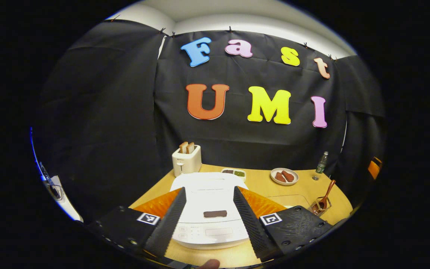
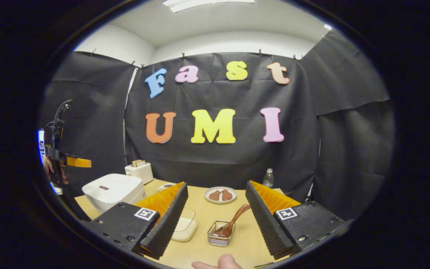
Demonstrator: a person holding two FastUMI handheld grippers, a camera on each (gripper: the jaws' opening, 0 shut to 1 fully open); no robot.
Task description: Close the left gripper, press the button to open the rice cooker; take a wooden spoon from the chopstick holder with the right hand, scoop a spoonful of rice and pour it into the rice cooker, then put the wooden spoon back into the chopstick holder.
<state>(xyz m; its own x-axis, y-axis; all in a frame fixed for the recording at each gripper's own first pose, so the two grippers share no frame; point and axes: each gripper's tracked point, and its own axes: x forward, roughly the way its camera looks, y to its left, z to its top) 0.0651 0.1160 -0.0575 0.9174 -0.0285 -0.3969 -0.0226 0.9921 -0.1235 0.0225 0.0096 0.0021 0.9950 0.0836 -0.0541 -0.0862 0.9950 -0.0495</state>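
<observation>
Spoon (image 2: 233, 223) between spread right fingers (image 2: 164, 224).

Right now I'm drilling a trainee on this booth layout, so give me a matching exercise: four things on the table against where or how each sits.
Things:
1. rice cooker
2. wooden spoon
3. toaster
4. bottle

States:
A. upright near the back wall
B. lid shut
C. leaning in the chopstick holder
D. two slices sticking out of the top

Pairs: 1-B, 2-C, 3-D, 4-A
</observation>
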